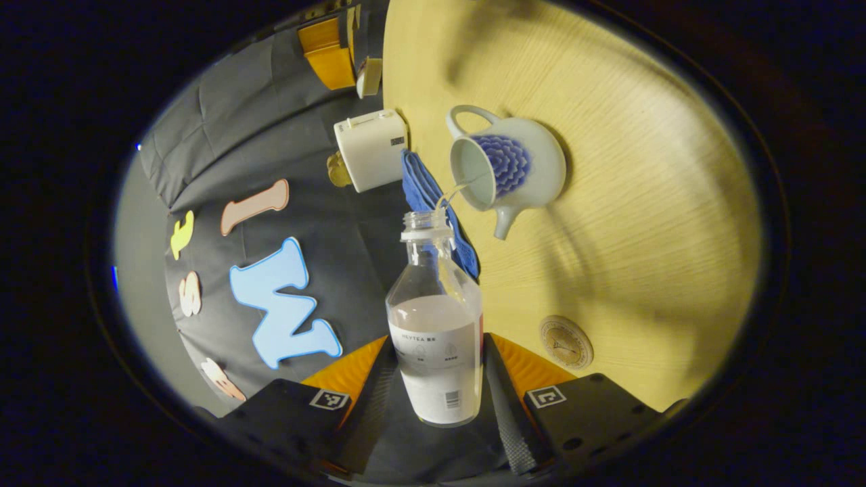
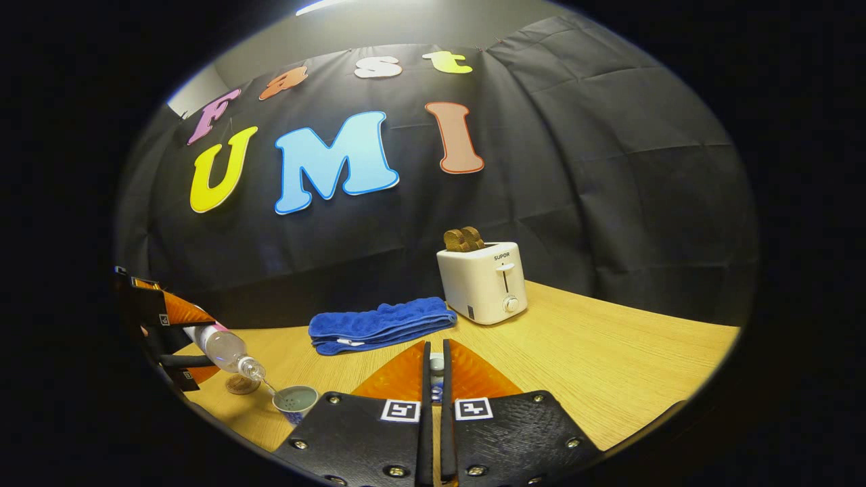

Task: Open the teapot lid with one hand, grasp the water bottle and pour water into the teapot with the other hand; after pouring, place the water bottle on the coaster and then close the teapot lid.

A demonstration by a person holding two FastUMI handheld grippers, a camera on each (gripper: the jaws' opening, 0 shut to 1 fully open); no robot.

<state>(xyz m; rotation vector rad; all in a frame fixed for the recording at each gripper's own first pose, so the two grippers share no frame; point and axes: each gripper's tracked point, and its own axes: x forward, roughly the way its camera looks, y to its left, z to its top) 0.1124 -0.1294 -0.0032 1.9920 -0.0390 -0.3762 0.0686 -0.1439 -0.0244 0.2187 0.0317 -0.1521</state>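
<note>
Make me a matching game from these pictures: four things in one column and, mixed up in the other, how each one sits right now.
Things:
1. water bottle
2. teapot
3. coaster
4. toaster

States:
A. brown slices poke out of its top
B. tilted between the fingers of the left claw, pouring
C. lies flat on the table with nothing on it
D. lid off, a thin stream of water running into it

Pairs: 1-B, 2-D, 3-C, 4-A
</note>
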